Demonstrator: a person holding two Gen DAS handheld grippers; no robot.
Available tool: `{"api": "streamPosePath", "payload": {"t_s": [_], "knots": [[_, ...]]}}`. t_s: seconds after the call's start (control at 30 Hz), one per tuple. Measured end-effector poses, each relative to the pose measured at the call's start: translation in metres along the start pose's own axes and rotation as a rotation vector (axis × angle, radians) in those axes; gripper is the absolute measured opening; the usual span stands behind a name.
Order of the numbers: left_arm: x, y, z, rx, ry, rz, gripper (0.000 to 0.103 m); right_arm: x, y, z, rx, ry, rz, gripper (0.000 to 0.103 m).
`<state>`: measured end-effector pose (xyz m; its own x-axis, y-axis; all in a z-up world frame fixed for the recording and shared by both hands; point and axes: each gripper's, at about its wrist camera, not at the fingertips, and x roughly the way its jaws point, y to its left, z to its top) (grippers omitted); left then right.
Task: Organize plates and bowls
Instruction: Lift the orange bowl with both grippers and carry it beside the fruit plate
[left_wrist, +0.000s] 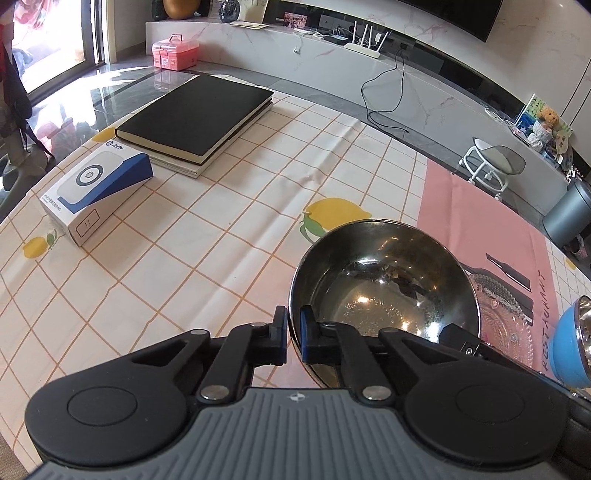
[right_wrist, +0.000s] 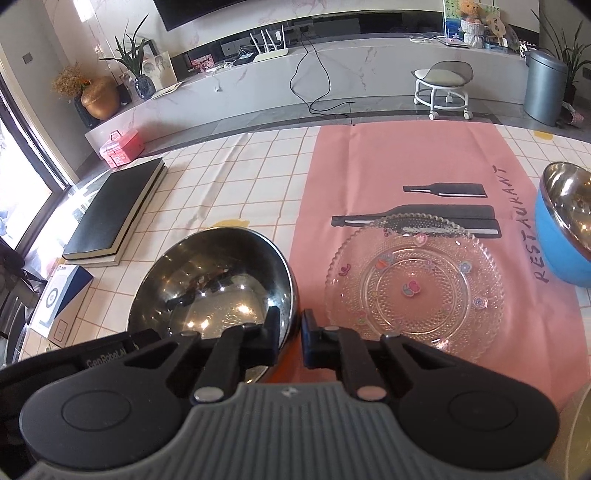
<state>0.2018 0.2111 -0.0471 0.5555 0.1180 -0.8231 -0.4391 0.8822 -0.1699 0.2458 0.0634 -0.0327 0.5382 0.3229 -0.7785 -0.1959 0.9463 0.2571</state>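
Left wrist view: the left hand-held gripper (left_wrist: 294, 332) pinches the near rim of the steel bowl (left_wrist: 384, 280), one finger inside and one outside. Right wrist view: the right hand-held gripper (right_wrist: 290, 332) pinches the same bowl's rim on its other side. Just right of it, a glass plate (right_wrist: 413, 288) lies on the pink mat (right_wrist: 388, 162). Farther right sits a blue bowl (right_wrist: 561, 229). A black book (left_wrist: 195, 114) lies far ahead on the tabletop (left_wrist: 229, 206).

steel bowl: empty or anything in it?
Empty: the steel bowl shows only bare, reflective metal inside in both wrist views.
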Motion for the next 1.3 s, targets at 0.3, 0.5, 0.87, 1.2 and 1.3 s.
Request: {"api": "streamPosePath", "payload": {"t_s": [0.3, 0.5, 0.87, 1.2, 1.3], "knots": [[-0.037, -0.011, 0.001, 0.021, -0.037, -0.005, 0.006, -0.032, -0.008, 0.001, 0.005, -0.05, 0.02, 0.009], [-0.078, -0.03, -0.012, 0.062, -0.096, 0.015, 0.005, -0.07, -0.022, -0.007, 0.025, -0.093, 0.044, 0.01], [-0.126, -0.069, -0.079, 0.176, -0.067, -0.034, 0.005, -0.15, -0.077, -0.065, 0.054, -0.102, 0.019, 0.01], [-0.119, -0.076, -0.143, 0.215, 0.057, -0.052, 0.004, -0.183, -0.118, -0.125, 0.111, -0.066, -0.055, 0.01], [-0.114, -0.075, -0.154, 0.224, 0.077, -0.059, 0.004, -0.181, -0.125, -0.142, 0.126, -0.034, -0.058, 0.011]]}}
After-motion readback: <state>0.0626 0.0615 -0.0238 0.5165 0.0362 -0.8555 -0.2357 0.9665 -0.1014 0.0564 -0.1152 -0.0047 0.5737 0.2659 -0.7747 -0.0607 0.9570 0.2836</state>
